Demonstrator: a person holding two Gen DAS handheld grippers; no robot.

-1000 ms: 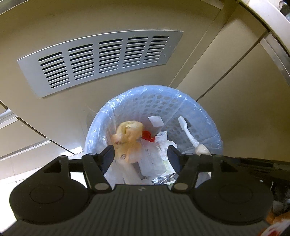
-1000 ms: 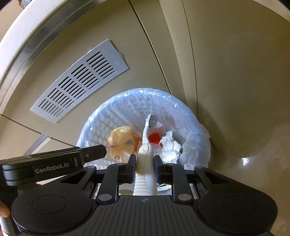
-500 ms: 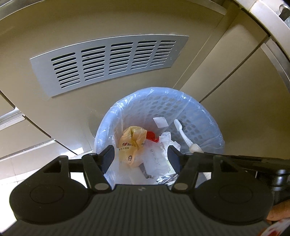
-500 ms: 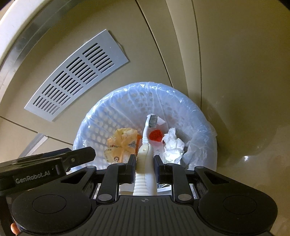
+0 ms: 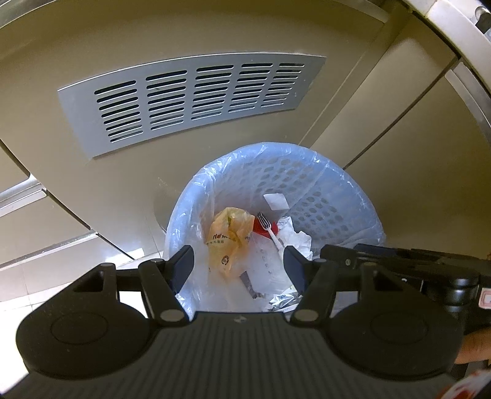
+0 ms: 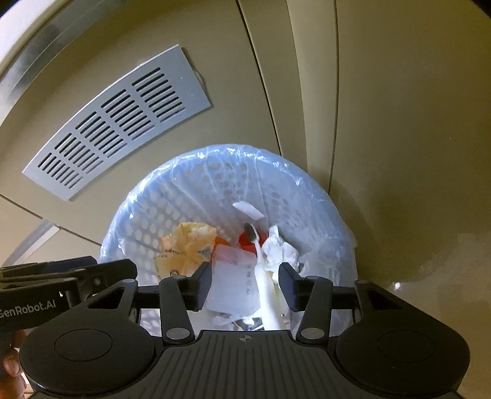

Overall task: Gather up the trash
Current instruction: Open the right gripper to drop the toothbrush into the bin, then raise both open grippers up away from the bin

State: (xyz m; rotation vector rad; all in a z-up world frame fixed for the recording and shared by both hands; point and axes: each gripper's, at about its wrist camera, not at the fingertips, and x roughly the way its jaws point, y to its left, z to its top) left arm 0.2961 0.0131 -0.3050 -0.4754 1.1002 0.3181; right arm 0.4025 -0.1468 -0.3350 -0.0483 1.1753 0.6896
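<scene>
Right wrist: my right gripper [image 6: 245, 285] has just spread its jaws; the toothbrush [image 6: 262, 282] lies loose between them over the bin [image 6: 190, 172].

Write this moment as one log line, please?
right gripper: jaws just opened, clear of toothbrush | toothbrush: over lined bin | left gripper: open, empty

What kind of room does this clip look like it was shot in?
Probably a bathroom or kitchen, down at floor level. A bag-lined basket bin stands against beige cabinet doors with a metal vent grille under a pale counter edge; a toothbrush in the trash hints at a bathroom.
</scene>
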